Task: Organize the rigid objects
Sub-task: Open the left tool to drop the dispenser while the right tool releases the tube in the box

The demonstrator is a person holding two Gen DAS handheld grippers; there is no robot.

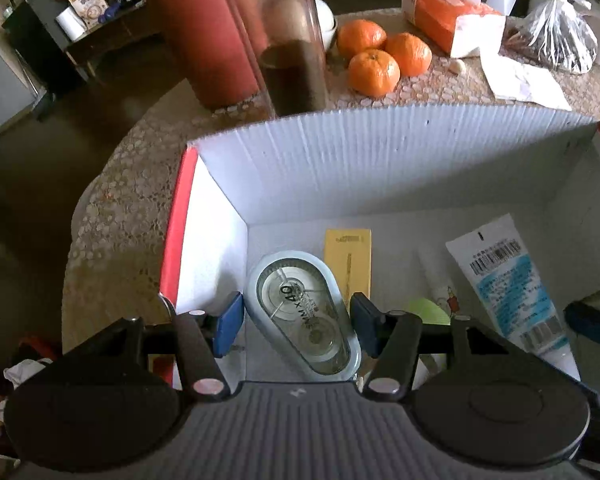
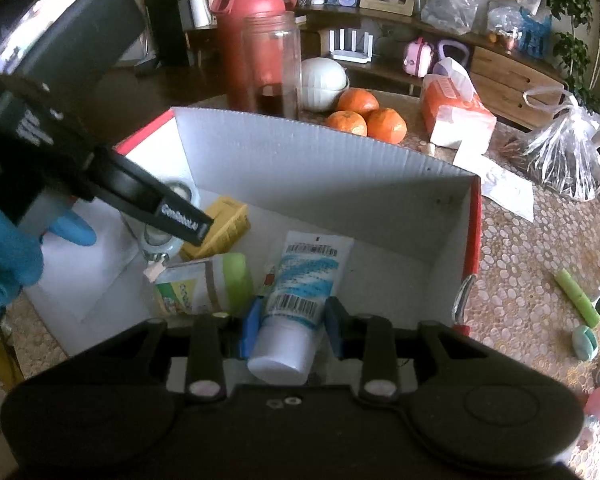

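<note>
Three oranges [image 1: 374,73] were counted on the tabletop [image 2: 512,280], beside one red flask [image 2: 254,32], one clear jar [image 2: 274,66] and one tissue pack [image 2: 456,114]. One open box [image 1: 380,168] was seen, and in it one correction-tape dispenser [image 1: 306,312], one yellow packet [image 1: 348,260], one white tube [image 2: 296,304] and one green-capped bottle [image 2: 208,284]; a second, smaller tube was possibly there, though poorly shown. Two claws were counted, and one green marker [image 2: 576,296].
</note>
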